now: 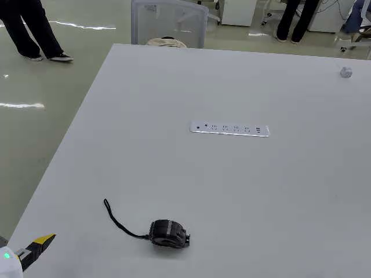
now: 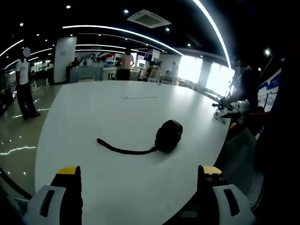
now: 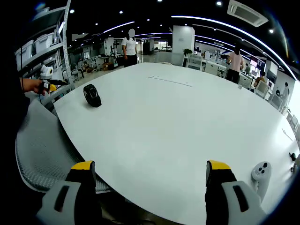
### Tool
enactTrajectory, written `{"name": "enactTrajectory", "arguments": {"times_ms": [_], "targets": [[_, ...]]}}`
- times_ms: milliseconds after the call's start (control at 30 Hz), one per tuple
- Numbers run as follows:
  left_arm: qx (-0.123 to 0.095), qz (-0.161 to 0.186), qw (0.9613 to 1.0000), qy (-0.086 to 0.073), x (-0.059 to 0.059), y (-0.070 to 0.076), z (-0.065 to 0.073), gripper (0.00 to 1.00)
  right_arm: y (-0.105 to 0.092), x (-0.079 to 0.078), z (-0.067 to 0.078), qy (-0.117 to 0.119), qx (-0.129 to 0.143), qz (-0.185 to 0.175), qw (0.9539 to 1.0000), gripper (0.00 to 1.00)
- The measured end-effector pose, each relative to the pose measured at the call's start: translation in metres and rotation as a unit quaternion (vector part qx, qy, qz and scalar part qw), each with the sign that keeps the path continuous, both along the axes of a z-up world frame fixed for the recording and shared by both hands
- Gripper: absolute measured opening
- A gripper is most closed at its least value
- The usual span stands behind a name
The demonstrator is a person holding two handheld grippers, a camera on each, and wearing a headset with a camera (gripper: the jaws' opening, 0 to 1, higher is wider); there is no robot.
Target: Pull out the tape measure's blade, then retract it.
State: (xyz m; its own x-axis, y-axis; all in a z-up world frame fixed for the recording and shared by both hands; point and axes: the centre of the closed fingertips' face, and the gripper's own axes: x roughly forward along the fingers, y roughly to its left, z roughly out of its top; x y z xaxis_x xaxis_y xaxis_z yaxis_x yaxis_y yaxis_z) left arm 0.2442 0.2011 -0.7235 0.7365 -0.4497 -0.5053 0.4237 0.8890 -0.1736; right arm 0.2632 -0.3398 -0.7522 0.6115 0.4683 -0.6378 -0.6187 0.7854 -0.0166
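The tape measure (image 1: 168, 233) lies on the desk (image 1: 232, 185), well apart from the power strip (image 1: 229, 129) on my side of it, with its strap (image 1: 119, 220) trailing loose. My left tool (image 2: 139, 171) and right tool (image 3: 150, 166) both gape wide, farther still from the power strip.

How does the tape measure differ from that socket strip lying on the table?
The tape measure is black, rounded and chunky; the socket strip is white, long and flat. The tape measure trails a dark strap; the socket strip has none. Both rest on the white table, untouched.
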Motion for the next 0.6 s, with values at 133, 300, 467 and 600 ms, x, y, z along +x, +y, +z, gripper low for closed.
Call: {"name": "enactTrajectory", "arguments": {"times_ms": [133, 300, 467, 600], "targets": [[0.000, -0.001, 1.0000, 0.000, 0.0005, -0.0007, 0.0006, 1.00, 0.0004, 0.0003, -0.0006, 0.000, 0.001, -0.001, 1.0000, 1.00], [0.000, -0.001, 1.0000, -0.001, 0.0008, -0.0009, 0.0010, 1.00, 0.0008, -0.0007, -0.0034, 0.005, -0.001, 0.000, 1.0000, 1.00], [0.001, -0.002, 1.0000, 0.000, 0.0004, -0.0013, 0.0022, 1.00, 0.0005, -0.0020, -0.0021, 0.006, -0.001, -0.001, 1.0000, 1.00], [0.000, -0.001, 1.0000, -0.001, 0.0004, -0.0016, 0.0033, 1.00, -0.0003, -0.0023, -0.0022, 0.006, -0.001, -0.002, 1.0000, 1.00]]}}
